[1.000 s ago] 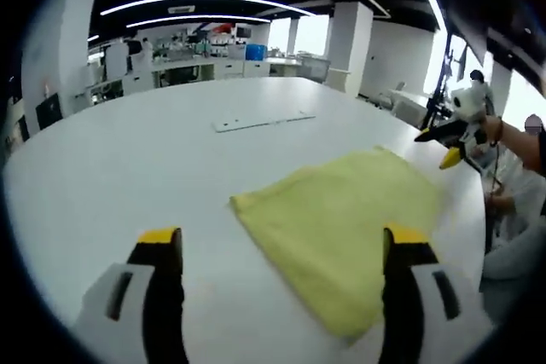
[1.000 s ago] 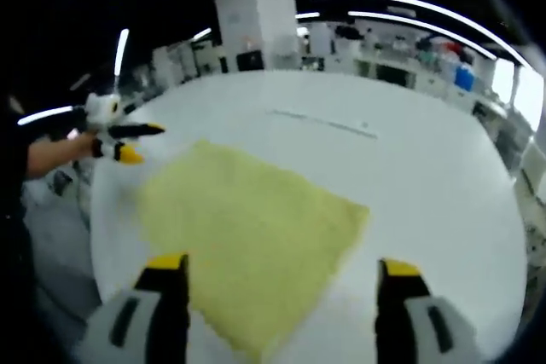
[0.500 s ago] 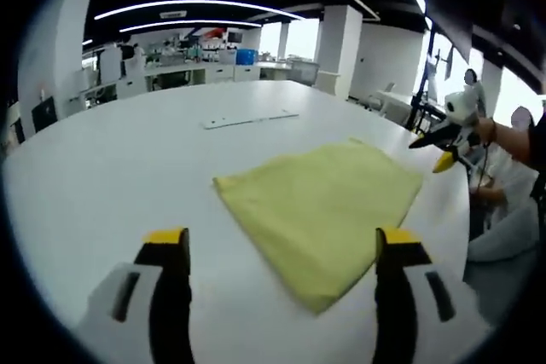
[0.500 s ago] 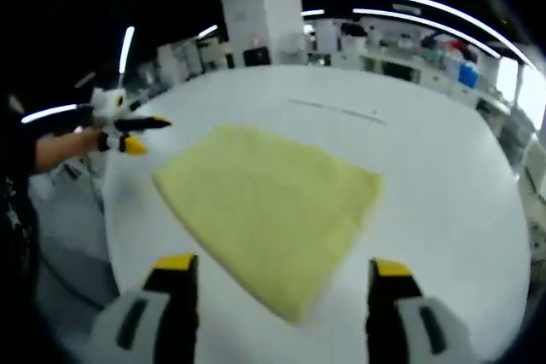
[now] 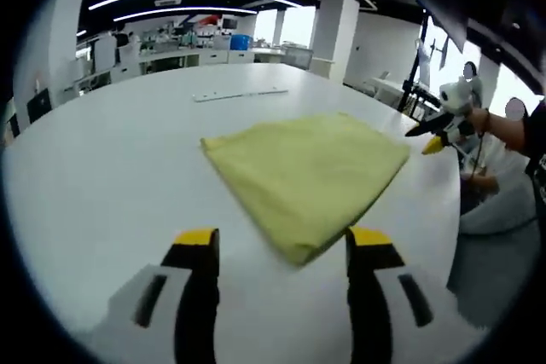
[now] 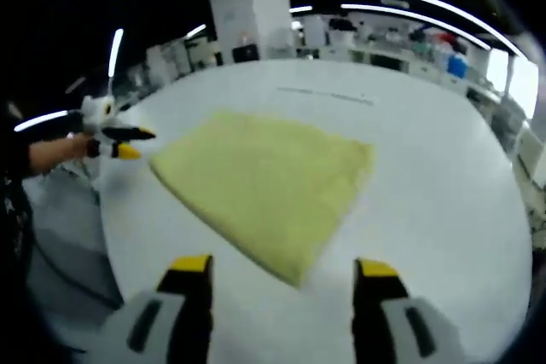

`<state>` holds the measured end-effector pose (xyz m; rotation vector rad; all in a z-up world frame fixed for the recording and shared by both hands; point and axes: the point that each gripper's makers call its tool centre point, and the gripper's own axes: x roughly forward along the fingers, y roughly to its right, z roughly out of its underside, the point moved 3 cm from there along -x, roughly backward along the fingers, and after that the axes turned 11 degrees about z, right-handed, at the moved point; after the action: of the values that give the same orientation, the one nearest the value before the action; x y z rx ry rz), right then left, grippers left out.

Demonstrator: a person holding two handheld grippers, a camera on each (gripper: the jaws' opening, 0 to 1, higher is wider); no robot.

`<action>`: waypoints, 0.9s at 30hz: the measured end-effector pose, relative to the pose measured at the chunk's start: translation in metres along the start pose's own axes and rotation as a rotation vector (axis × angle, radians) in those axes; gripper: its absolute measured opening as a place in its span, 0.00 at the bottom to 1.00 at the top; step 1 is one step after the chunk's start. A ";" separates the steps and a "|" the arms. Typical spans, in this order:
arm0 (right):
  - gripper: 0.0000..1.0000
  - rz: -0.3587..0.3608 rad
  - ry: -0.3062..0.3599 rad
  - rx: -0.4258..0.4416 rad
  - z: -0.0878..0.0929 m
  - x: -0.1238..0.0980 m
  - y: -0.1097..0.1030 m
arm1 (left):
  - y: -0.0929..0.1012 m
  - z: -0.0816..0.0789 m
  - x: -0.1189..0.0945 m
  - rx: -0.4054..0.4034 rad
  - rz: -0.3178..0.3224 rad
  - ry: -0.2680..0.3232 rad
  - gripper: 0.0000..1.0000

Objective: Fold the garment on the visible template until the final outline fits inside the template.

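Observation:
A yellow cloth lies flat and folded on the round white table. In the left gripper view its near corner points at the gap between my left gripper's jaws, which stand open around nothing. The right gripper hovers at the cloth's far right corner, near the table edge, held by a hand. In the right gripper view the cloth lies just beyond my right gripper, open and holding nothing. The left gripper shows at the left edge of the table, beside the cloth.
A thin white strip lies flat on the table beyond the cloth, also seen as a faint strip in the right gripper view. A person's arm reaches in from the right. Benches, pillars and equipment stand in the background.
Both views have drawn back from the cloth, so its near corner now lies beyond the jaw tips instead of between them. Both pairs of jaws have narrowed somewhat. The cloth stays put.

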<state>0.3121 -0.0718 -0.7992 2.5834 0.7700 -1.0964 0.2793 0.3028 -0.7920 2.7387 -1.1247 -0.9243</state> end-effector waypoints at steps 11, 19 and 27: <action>0.18 0.040 0.022 -0.022 0.015 0.005 0.008 | -0.003 0.018 0.006 -0.058 0.004 -0.036 0.26; 0.05 0.029 0.022 -0.010 0.019 0.010 0.009 | 0.002 0.022 0.011 -0.082 0.030 -0.041 0.14; 0.00 0.030 0.029 -0.027 0.017 0.011 0.010 | -0.001 0.023 0.012 -0.065 0.050 -0.041 0.05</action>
<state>0.3139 -0.0832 -0.8194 2.5852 0.7447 -1.0353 0.2746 0.2993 -0.8171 2.6395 -1.1423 -0.9969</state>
